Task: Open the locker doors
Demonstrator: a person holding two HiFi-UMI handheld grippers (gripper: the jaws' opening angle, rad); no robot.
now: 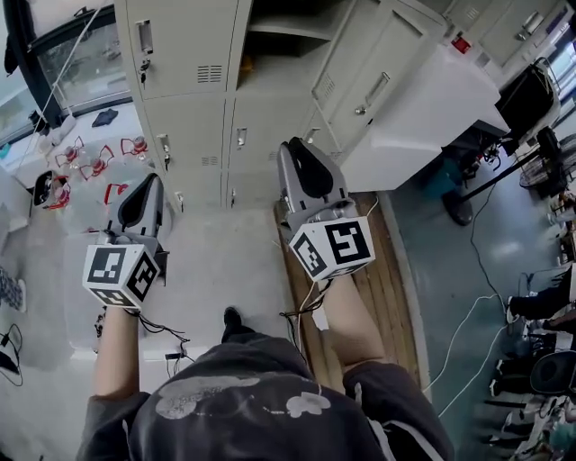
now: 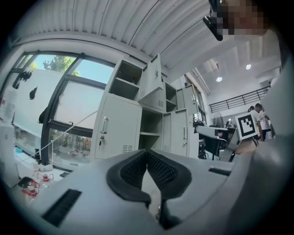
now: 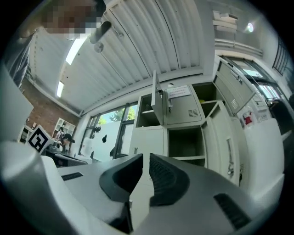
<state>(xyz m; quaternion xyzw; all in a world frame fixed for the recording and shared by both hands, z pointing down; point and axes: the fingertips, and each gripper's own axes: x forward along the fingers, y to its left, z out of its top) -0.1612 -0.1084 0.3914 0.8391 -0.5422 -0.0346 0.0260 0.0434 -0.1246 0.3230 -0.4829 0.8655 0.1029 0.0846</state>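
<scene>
While neither tool is touching a handle, the left pads (image 2: 161, 172) are meeting at their tips and gripping nothing, so the left gripper (image 2: 147, 155) is sitting closed and empty. The right pads (image 3: 163, 176) are standing almost together, with only a thin slit showing between them and nothing in it, so the right gripper (image 3: 145, 159) is likewise carrying no load. Both tools are pointing toward the locker bank (image 1: 225, 99) and hanging well apart from it, the left one before the left column and the right one nearer the middle column, as the head view is showing. On the bank itself, the upper middle compartment (image 1: 288, 27) is lying open, and the tall doors (image 1: 378, 85) at the right are standing wide open. The right gripper view is also showing an open bay (image 3: 183, 142) with a shelf. The upper left door (image 1: 180, 45) is standing closed, as are the lower left door (image 1: 184, 135) and the lower middle door (image 1: 261, 126). Judging from this, the task is running partway: several doors are open, and the closed ones are each waiting for a pull on the handle.
</scene>
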